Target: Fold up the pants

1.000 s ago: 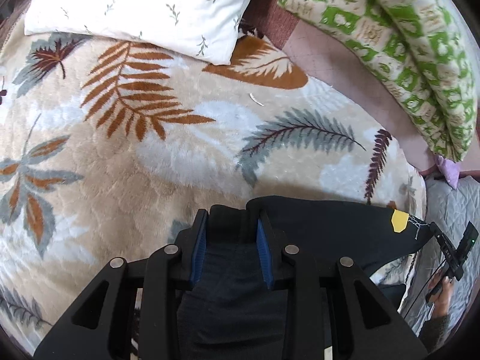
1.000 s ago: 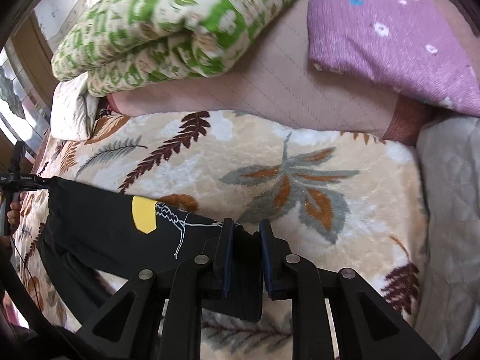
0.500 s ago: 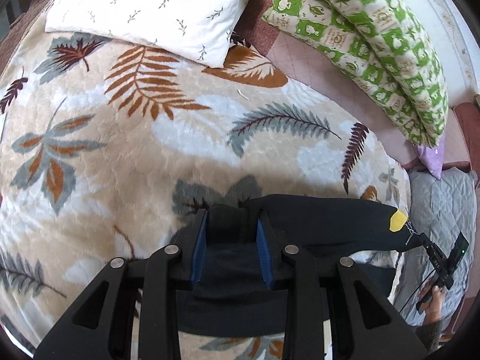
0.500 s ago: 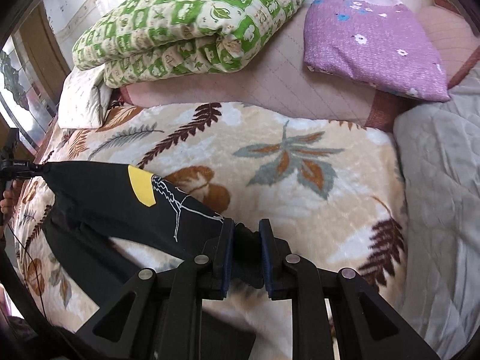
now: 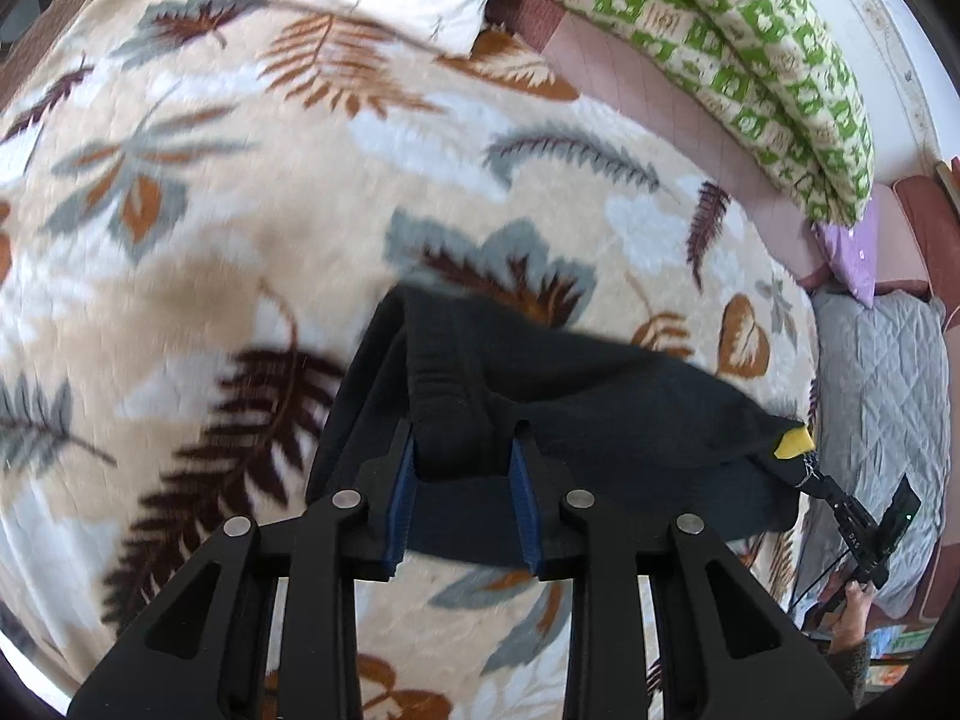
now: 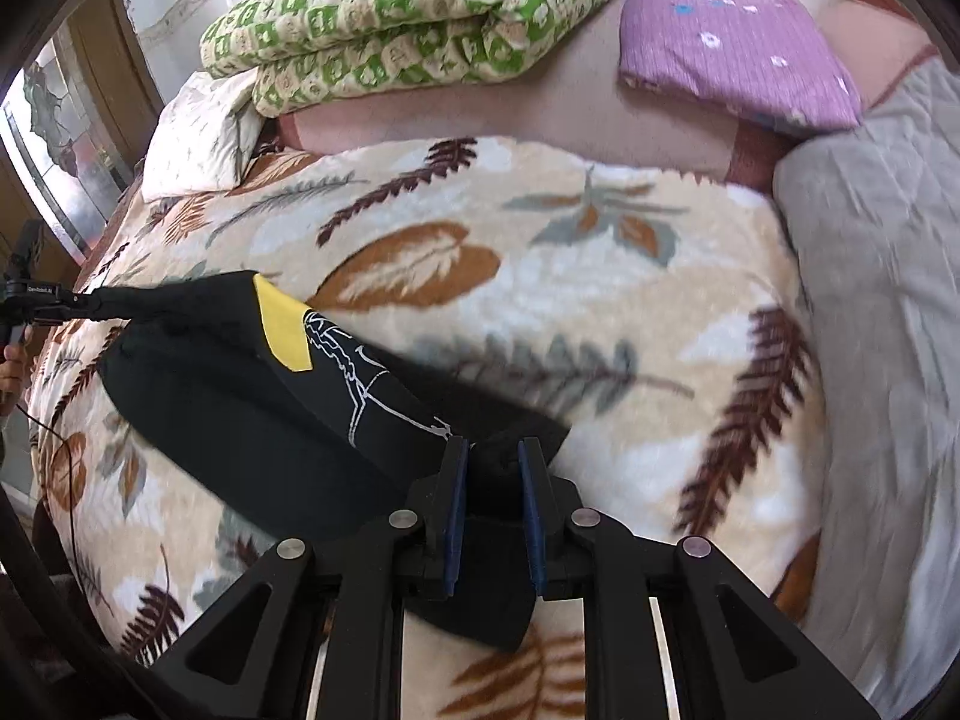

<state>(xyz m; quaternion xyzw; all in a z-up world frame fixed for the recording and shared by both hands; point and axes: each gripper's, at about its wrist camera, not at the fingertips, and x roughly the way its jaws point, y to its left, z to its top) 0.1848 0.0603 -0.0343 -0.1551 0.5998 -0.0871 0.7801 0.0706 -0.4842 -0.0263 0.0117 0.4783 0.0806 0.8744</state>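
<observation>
Two grippers hold one pair of black pants (image 5: 576,396) stretched above a bed. In the left wrist view, the left gripper (image 5: 462,468) has its blue-padded fingers (image 5: 401,498) clamped on a bunched fold of the ribbed waistband, and the dark cloth runs away to the right, where the right gripper (image 5: 807,474) pinches the far corner beside a yellow patch (image 5: 792,443); a hand (image 5: 852,606) grasps that tool's handle at the lower right edge. In the right wrist view, the right gripper (image 6: 487,492) is closed on a thick wad of the same pants (image 6: 252,396), its blue pads (image 6: 453,522) pressing on either side of the cloth. From there the garment stretches left toward the left gripper (image 6: 96,305), which bites its far end, with a hand (image 6: 11,369) partly visible at the left edge. The yellow patch (image 6: 282,330) and a thin white line drawing (image 6: 366,372) lie on the upper face of the fabric. The pants hang slack in the middle, sagging toward a cream blanket (image 6: 600,324) printed with brown and grey leaves. At the far side sit a folded green-patterned quilt (image 6: 408,18), a white pillow (image 6: 192,138) to its left, and a purple floral pillow (image 6: 738,66) to its right. A grey quilted cover (image 6: 882,324) lies along the right of the blanket.
</observation>
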